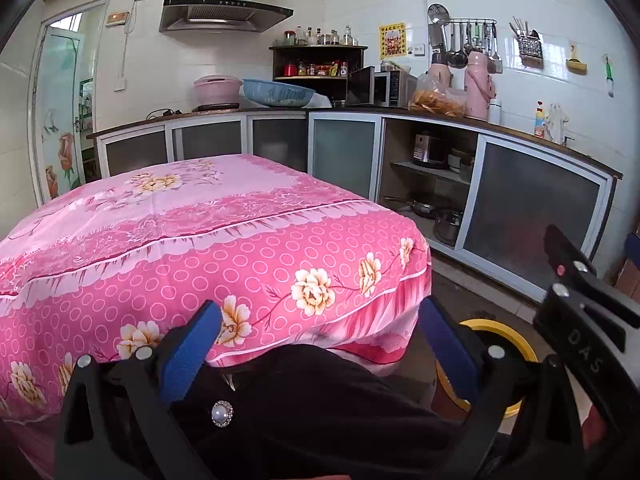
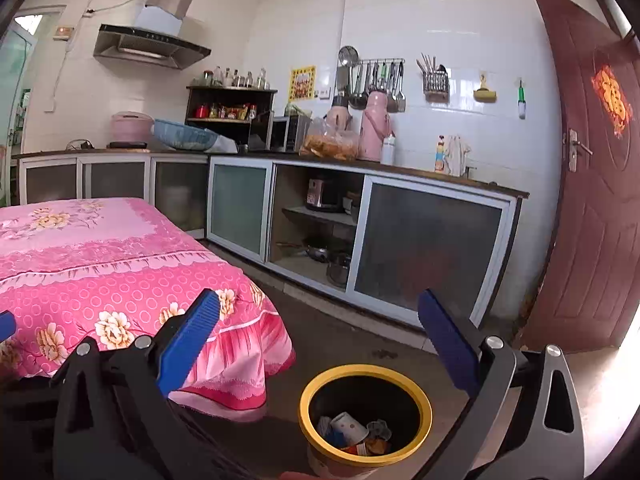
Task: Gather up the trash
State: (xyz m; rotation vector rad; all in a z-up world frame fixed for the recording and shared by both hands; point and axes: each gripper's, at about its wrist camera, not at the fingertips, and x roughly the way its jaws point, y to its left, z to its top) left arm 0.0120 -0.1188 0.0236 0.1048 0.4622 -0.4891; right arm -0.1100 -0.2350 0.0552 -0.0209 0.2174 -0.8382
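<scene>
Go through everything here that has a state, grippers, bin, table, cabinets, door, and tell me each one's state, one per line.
Left gripper: open, holding nothing.
Right gripper: open, holding nothing, above the bin.
Yellow-rimmed trash bin: upright on the floor, uncovered, holding a paper cup and other scraps.
Table: covered by a pink floral cloth, nothing visible on top.
Middle counter cabinet: open, pots visible inside.
Brown door: ajar.
</scene>
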